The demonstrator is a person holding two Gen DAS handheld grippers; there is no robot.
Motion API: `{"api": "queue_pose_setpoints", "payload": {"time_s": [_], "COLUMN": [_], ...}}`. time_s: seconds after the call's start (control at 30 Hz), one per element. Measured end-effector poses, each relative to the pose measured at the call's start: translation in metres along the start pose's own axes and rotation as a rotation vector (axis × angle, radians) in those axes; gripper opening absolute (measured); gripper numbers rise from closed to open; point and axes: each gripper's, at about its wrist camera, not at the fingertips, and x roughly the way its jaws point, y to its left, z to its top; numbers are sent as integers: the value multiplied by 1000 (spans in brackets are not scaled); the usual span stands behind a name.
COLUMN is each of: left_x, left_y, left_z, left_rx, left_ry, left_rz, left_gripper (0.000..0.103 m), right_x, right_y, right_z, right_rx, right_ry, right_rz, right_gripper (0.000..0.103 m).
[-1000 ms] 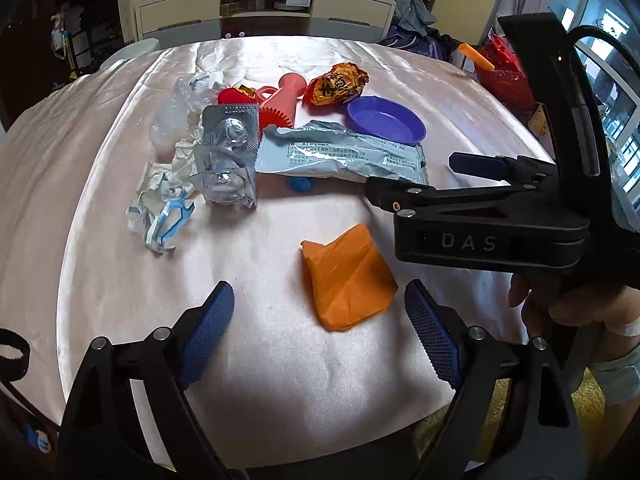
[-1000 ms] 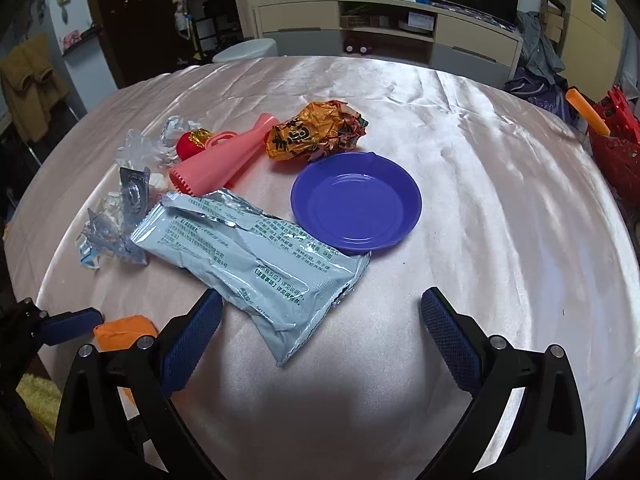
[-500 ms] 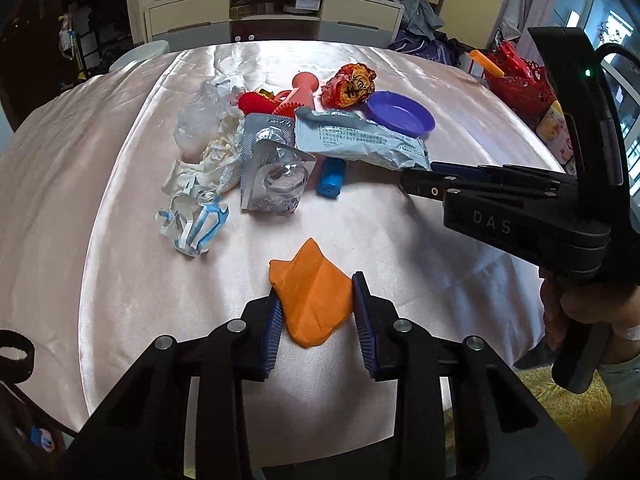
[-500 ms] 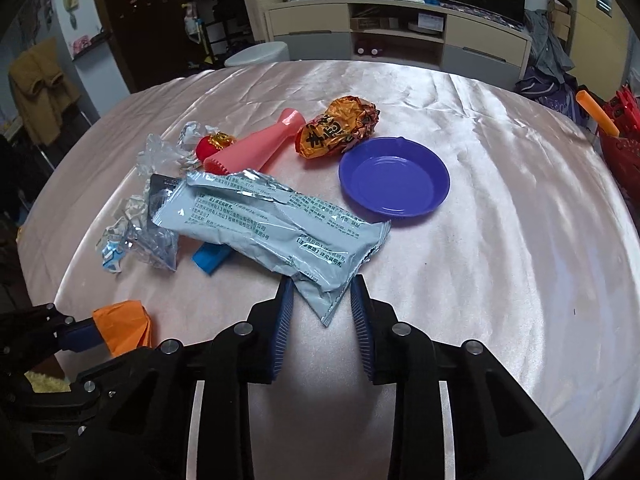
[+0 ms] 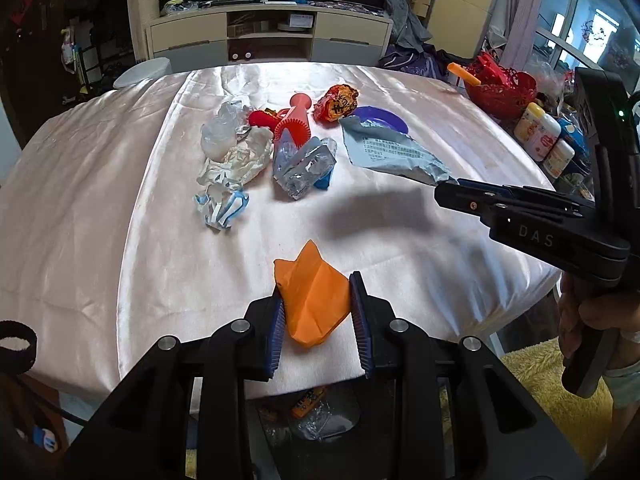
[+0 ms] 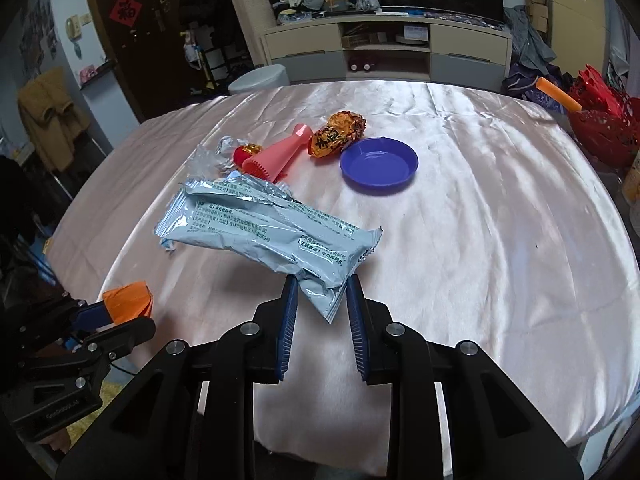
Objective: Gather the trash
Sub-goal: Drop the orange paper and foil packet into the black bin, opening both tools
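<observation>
A crumpled orange paper (image 5: 310, 280) sits between the blue pads of my left gripper (image 5: 317, 300), lifted over the table's near edge; the jaws are still closing and press on it. In the right wrist view, a long grey-blue foil packet (image 6: 264, 228) hangs above the cloth by its near corner. My right gripper (image 6: 322, 284) pinches that corner, jaws still closing. The left wrist view shows the packet (image 5: 392, 152) trailing from the right gripper's tip (image 5: 450, 194). The orange paper (image 6: 128, 298) also shows at lower left in the right wrist view.
Further back on the pink satin cloth (image 5: 120, 184) lie a purple dish (image 6: 378, 164), a pink cone (image 6: 280, 152), a gold-orange wrapper (image 6: 340, 134), a crushed blister pack (image 5: 304, 164) and white-blue wrappers (image 5: 222, 204). Bottles (image 5: 540, 132) and a red basket (image 5: 500, 88) stand right. Trash (image 5: 320, 412) lies below the near edge.
Both grippers went from wide open to closed, the left on the orange paper, the right on the foil packet. Both then rose and drew back towards the near edge, lifting their items.
</observation>
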Motion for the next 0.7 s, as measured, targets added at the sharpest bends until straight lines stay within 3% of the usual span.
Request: {"api": "queue_pose_setpoints", "payload": {"time_s": [0.47,0.7], "left_x": [-53,-47], "left_y": [-3,-2], "left_z": [-74,-120], "left_rx": [-6,-26], "left_ry": [11,83], "left_rz": [-10,-20], "left_gripper": [28,29], "right_x": [-61,-63], "right_y": [34,46], "right_z": [-78,-129], "right_rx": [43,38], "right_ry": [25,121], "right_rz": [5,0], "right_gripper": [26,26]}}
